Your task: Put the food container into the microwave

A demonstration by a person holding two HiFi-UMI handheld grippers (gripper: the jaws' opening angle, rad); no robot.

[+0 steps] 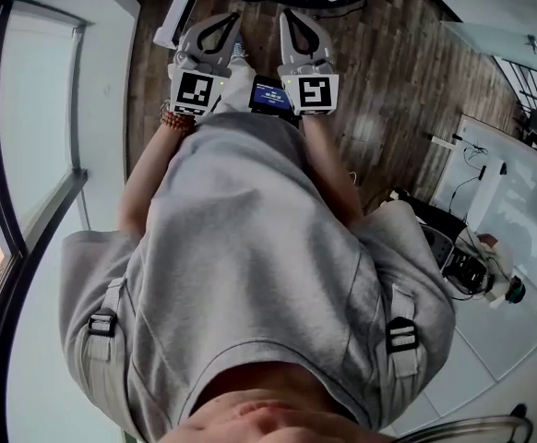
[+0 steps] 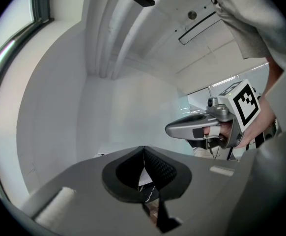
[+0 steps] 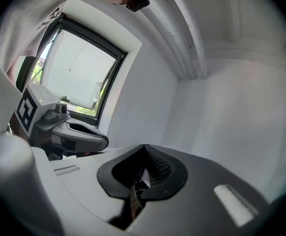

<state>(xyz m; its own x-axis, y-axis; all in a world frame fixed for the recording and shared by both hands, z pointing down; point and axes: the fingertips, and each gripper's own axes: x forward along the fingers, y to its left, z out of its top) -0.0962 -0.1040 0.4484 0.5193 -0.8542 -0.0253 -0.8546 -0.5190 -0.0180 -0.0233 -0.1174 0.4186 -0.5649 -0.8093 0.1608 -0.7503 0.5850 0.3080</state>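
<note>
Nearest, grey cotton shirt (image 1: 250, 247) across the head view. Past it, grey two-jaw left gripper (image 1: 220, 26) and right gripper (image 1: 298, 24) held low over dark wood-plank floor (image 1: 388, 81), both clenched tip to tip on nothing. Food container and microwave out of every view, so no step to judge. Between grippers, small dark lit-screen device (image 1: 270, 95); at right, white table (image 1: 518, 210).

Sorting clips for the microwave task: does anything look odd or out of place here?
Yes: no food container or microwave shows in any view. The left gripper and right gripper are shut and empty, held side by side before the person's grey shirt.
</note>
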